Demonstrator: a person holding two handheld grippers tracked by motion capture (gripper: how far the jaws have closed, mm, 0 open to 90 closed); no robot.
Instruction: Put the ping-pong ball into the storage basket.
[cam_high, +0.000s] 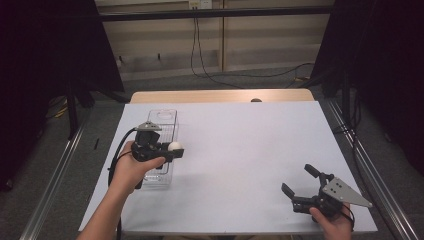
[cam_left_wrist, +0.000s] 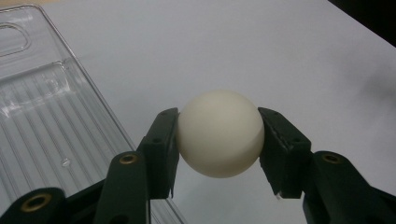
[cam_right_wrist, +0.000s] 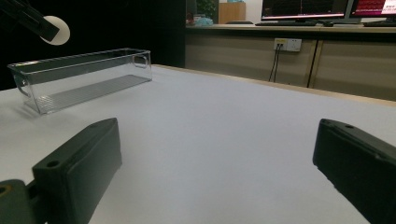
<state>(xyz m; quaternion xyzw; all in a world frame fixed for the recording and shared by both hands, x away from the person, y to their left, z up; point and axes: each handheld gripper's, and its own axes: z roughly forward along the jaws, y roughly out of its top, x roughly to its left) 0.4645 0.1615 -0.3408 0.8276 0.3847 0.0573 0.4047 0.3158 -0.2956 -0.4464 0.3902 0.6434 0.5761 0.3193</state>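
The left gripper has the white ball clamped, lifted just beside the clear bin, right gripper gaping idle, so next looks like shifting over the bin and releasing.

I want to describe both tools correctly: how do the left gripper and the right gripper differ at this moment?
The left gripper is shut on a white ball; the right gripper is open, with nothing between its jaws. The left gripper is beside the clear tray; the right gripper is near the table's opposite corner. Both are black and hand-held.
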